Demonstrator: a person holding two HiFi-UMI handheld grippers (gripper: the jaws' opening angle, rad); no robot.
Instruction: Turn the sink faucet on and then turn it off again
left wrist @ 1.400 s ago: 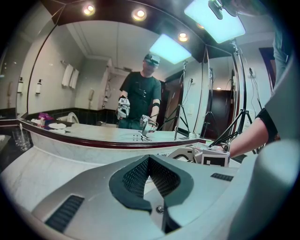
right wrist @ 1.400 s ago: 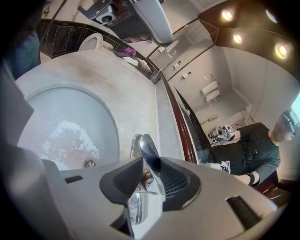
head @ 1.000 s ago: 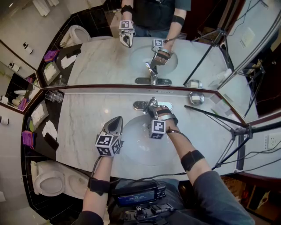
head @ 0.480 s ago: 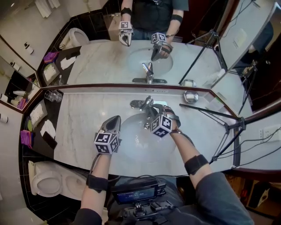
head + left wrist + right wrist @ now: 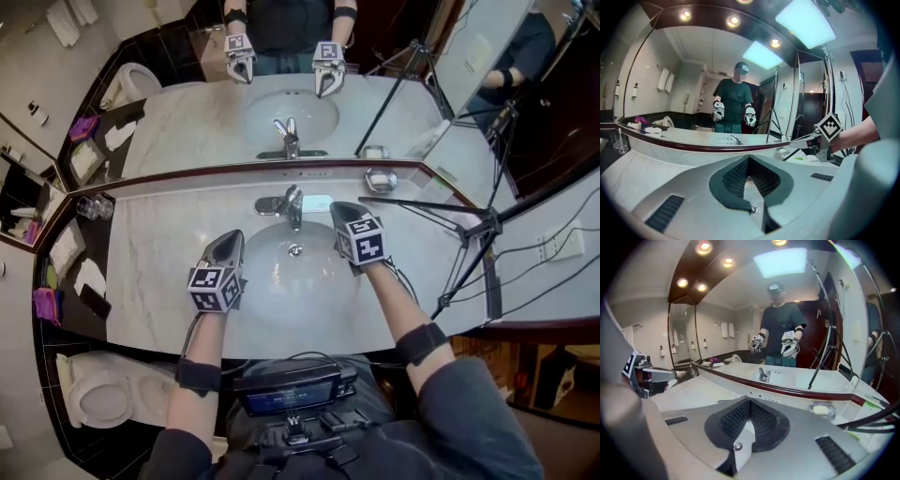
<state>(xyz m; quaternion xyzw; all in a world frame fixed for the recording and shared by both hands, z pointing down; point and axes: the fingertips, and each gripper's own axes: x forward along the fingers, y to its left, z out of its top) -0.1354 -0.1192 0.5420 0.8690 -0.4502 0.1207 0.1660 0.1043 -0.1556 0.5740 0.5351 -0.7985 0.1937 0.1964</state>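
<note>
Left hand-held gripper (image 5: 229,238) at lower left of centre, over the tabletop (image 5: 155,267) by the sink (image 5: 309,291) rim, jaws together, empty, barely shifted from a second ago. Faucet (image 5: 292,202) sits at frame centre behind the basin, nothing touching it, and no water stream visible from the spout. Right hand-held gripper (image 5: 338,207) was on the faucet lever a second ago; now it's pulled off to the right, lifted and rolled upright, with its jaws just closed on nothing. Reads as lever released after the second turn, so the off step is likely done and the task is at or near its end.
</note>
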